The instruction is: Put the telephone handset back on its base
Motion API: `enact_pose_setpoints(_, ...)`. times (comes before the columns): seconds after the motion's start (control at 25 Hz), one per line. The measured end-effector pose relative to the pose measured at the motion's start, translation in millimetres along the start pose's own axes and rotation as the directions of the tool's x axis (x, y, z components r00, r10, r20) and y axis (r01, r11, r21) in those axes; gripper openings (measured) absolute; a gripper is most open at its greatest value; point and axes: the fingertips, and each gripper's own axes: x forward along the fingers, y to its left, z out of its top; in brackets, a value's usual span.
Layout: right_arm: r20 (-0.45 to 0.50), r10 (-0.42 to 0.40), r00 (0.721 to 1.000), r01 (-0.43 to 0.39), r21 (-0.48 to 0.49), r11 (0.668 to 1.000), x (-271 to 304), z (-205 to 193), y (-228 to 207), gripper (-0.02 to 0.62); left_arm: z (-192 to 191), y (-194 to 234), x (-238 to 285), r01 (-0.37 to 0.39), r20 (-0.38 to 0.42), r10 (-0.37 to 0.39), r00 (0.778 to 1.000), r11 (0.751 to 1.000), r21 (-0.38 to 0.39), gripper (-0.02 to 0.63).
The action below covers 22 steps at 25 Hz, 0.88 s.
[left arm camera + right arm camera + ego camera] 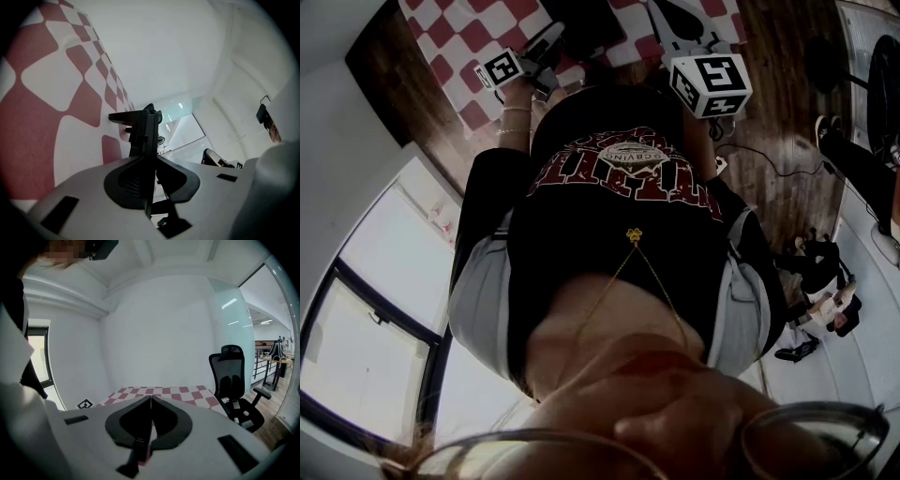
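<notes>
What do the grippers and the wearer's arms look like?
Both the left gripper and right gripper have light grey bodies with black jaws. Each carries a white cube, left cube and right cube, printed with black square markers. The person wears a black T-shirt with red print, and thin bracelets on the left wrist.

Red-white chk'd cloth [478,37] at 12 o'clock in head view, wood floor [778,122] at 2. Black printed tee [619,202] at ctr, gold pendant [634,234] on it. Window [356,347] at 8. Black office chair [233,380] at 3 in right gripper view, beside cloth's far corner.
</notes>
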Motion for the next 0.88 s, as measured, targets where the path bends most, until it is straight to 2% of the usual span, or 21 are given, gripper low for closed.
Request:
enact_pose_setpoints(0.2, 0.004, -0.009, 1.000, 0.009, 0.009, 1.000, -3.1, -0.5, -3.3, 0.020, 1.8, 7.2, 2.3, -0.019, 0.011, 0.019, 1.000, 1.000, -0.018, 0.075)
enact_pose_setpoints(0.56, 0.003, -0.012, 1.000, 0.012, 0.010, 1.000, 0.5, 1.6, -5.1, 0.020, 0.5, 9.0, 3.8, 0.002, 0.037, 0.000, 0.999, 0.999, -0.047, 0.075)
enact_pose_setpoints(0.88, 0.001, 0.003, 1.000, -0.003, 0.004, 1.000, 5.7, 2.7, -2.6, 0.020, 0.5, 11.3, 2.1, 0.000, 0.048, 0.001, 0.999, 1.000, -0.021, 0.075)
